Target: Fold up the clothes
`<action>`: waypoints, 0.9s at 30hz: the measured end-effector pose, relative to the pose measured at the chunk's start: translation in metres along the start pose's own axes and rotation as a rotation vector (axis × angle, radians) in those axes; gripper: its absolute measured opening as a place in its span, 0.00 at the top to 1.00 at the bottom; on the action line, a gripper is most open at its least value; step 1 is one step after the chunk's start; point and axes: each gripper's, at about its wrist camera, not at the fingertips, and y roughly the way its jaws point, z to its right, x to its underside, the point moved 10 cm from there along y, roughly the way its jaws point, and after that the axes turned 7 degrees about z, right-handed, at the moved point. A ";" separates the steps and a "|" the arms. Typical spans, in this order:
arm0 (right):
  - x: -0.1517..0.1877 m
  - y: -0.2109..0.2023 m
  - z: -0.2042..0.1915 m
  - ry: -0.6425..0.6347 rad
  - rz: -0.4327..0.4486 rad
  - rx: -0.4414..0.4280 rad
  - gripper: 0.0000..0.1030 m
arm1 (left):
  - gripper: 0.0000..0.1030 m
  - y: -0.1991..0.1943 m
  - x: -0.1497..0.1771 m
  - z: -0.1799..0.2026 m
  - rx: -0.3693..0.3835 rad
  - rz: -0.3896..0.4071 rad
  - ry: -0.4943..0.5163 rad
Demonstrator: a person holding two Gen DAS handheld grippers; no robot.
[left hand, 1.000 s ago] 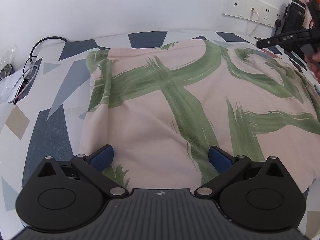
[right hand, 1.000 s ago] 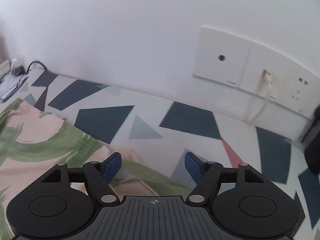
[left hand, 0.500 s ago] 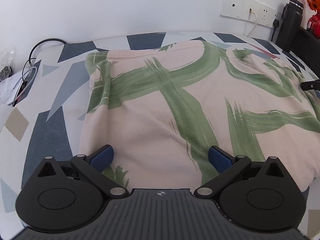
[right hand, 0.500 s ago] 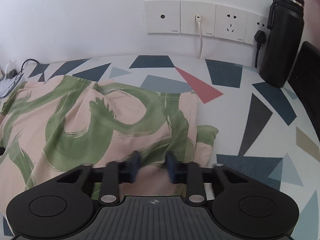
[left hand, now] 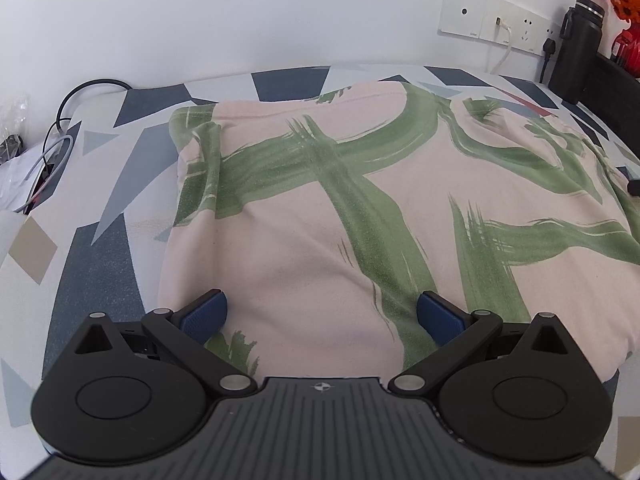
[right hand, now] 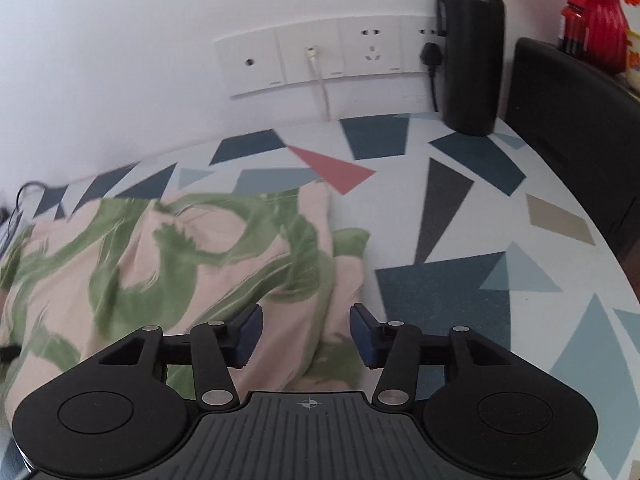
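Below the left wrist camera, we see the left gripper point(left hand: 322, 314) with jaws spread wide over the near edge of the pink-and-green garment point(left hand: 360, 208), which lies spread on the patterned tablecloth point(left hand: 92, 256). We judge the knit soft, light and limp, so it will sag and drag unless pinched at a hem or corner. Its long axis appears to run left to right across this view.

From the right wrist camera, we see the right gripper point(right hand: 306, 334), also parted, straddling the garment's bunched right-hand edge point(right hand: 340, 280) without clamping it. That doubled fold looks the surest hold. A black bottle point(right hand: 472, 48) stands well apart by the wall sockets point(right hand: 320, 56).
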 end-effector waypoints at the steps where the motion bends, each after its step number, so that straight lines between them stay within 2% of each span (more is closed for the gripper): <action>1: 0.006 0.003 -0.008 -0.030 -0.026 -0.005 0.55 | 0.00 0.000 0.000 0.000 0.000 0.001 0.000; 3: 0.015 0.009 -0.020 -0.073 -0.047 0.001 0.55 | 0.00 0.000 0.000 0.000 0.002 0.002 0.002; 5: 0.016 0.013 -0.026 -0.095 -0.036 0.013 0.62 | 0.00 0.000 0.000 0.000 0.003 0.001 0.003; 7: 0.013 0.010 -0.022 -0.080 -0.028 0.036 0.96 | 0.00 0.000 0.000 0.000 0.004 -0.001 0.004; 11: 0.002 -0.004 0.010 -0.026 0.008 0.113 0.97 | 0.00 -0.001 0.000 0.000 0.016 0.001 0.013; 15: 0.000 -0.021 0.037 0.117 0.032 0.137 0.94 | 0.00 -0.001 0.001 -0.001 0.025 0.003 0.017; 16: 0.001 -0.027 0.039 0.119 0.031 0.152 0.87 | 0.00 -0.002 0.000 -0.002 0.035 -0.013 0.013; 17: 0.003 -0.035 0.038 0.117 0.029 0.152 0.72 | 0.00 -0.003 -0.001 -0.003 0.045 -0.028 0.009; 19: 0.012 -0.051 0.033 0.135 0.024 0.129 0.64 | 0.02 -0.007 -0.002 -0.006 0.072 -0.063 -0.015; 21: 0.028 -0.066 0.031 0.218 0.005 0.113 0.61 | 0.06 -0.025 0.001 -0.017 0.101 -0.070 -0.119; 23: 0.046 -0.079 0.030 0.332 -0.014 0.092 0.52 | 0.06 -0.045 0.010 -0.033 0.112 -0.065 -0.245; 25: 0.064 -0.089 0.028 0.489 -0.024 0.049 0.51 | 0.07 -0.064 0.019 -0.049 0.122 -0.059 -0.372; 27: 0.081 -0.091 0.024 0.642 -0.034 0.003 0.51 | 0.17 -0.084 0.027 -0.066 0.133 -0.054 -0.498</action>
